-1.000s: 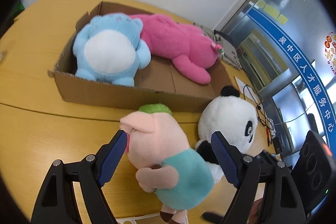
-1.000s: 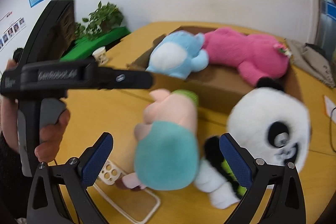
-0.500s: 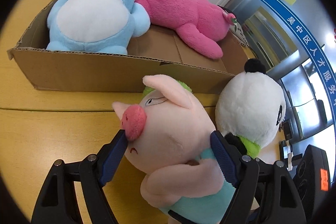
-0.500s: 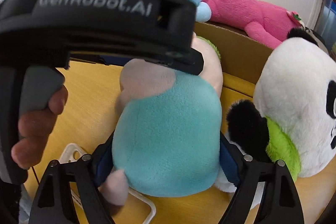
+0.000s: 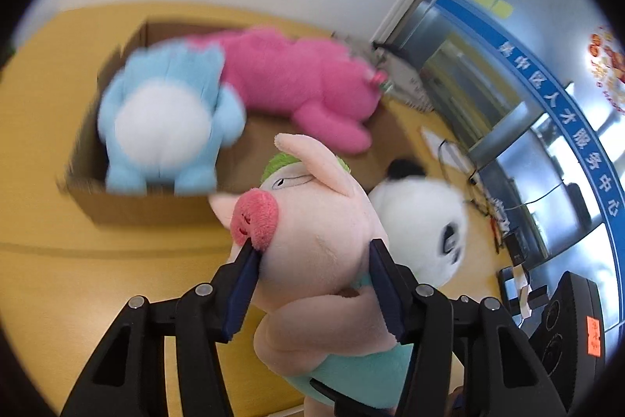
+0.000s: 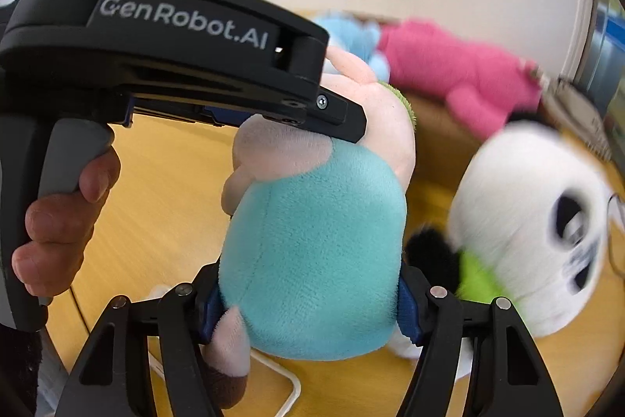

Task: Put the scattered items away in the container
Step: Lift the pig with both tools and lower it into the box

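Observation:
A pink pig plush (image 5: 312, 233) in a teal shirt is held by both grippers above the yellow table. My left gripper (image 5: 312, 284) is shut on its head. My right gripper (image 6: 308, 303) is shut on its teal body (image 6: 316, 253). The cardboard box (image 5: 129, 210) lies beyond, holding a blue plush (image 5: 164, 120) and a magenta plush (image 5: 300, 81). A panda plush (image 5: 422, 221) sits on the table to the right of the pig, outside the box; it also shows in the right wrist view (image 6: 527, 213).
A white wire frame (image 6: 285, 382) lies on the table under the pig. Cables and small devices (image 5: 504, 233) lie at the table's right side. A black speaker-like device (image 5: 570, 331) stands at the far right. A glass wall is behind.
Both grippers have closed on the pig plush, left on the head and right on the body, and lifted it off the table. The views have risen and blurred with motion.

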Demonstrator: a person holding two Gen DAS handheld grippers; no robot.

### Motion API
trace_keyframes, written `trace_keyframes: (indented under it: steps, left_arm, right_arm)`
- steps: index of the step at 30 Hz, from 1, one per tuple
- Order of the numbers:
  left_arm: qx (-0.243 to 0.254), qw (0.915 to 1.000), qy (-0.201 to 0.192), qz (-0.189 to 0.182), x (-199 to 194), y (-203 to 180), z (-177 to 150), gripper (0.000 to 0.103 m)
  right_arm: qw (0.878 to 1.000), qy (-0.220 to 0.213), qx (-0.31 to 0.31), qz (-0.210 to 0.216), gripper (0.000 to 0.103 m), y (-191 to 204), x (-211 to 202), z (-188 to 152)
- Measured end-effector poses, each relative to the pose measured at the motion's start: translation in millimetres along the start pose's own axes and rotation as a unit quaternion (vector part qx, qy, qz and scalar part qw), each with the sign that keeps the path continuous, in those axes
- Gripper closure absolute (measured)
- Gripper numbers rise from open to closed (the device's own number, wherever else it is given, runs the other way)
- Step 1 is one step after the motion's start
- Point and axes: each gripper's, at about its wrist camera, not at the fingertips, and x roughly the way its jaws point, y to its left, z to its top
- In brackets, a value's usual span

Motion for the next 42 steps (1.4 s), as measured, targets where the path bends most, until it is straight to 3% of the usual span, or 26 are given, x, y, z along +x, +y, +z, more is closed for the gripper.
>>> trace_keyframes:
  steps: [3, 7, 10, 13, 18, 21, 25, 35, 42]
  left_arm:
    - [0.055, 0.9969, -0.056, -0.006, -43, -35, 42, 0.05]
    - [0.128, 0.9834, -0.128, -0.006, -95, -80, 101, 0.05]
    - [0.16, 0.9766, -0.144, 0.001, -110, -98, 139, 0.05]
    - [0.171, 0.9752, -0.141, 0.001, -103, -98, 163, 0.05]
    - [0.16, 0.9805, -0.114, 0.001, -65, -75, 187, 0.05]
    - [0.148, 0.9845, -0.094, 0.002, -35, -61, 193, 0.05]
    - [0.124, 0.9908, -0.054, -0.003, 16, -23, 193, 0.05]
    - [0.053, 0.9965, 0.065, 0.009, 141, 58, 140, 0.051]
    - [0.035, 0.9955, 0.086, -0.017, 161, 82, 113, 0.051]
  right_arm:
    - [0.998, -0.064, -0.015, -0.019, 0.03, -5, -45, 32]
    - [0.986, -0.147, -0.05, -0.059, 0.03, -13, -108, 90]
    - [0.978, -0.184, -0.06, -0.079, 0.03, -22, -137, 130]
    - [0.977, -0.19, -0.046, -0.08, 0.03, -35, -146, 162]
    - [0.982, -0.169, -0.023, -0.079, 0.03, -50, -126, 183]
    - [0.986, -0.152, -0.013, -0.071, 0.03, -66, -86, 203]
    - [0.989, -0.13, 0.007, -0.072, 0.03, -72, -42, 200]
    - [0.996, -0.013, 0.068, -0.062, 0.03, -78, 92, 150]
    - [0.994, 0.032, 0.09, -0.058, 0.028, -70, 130, 112]
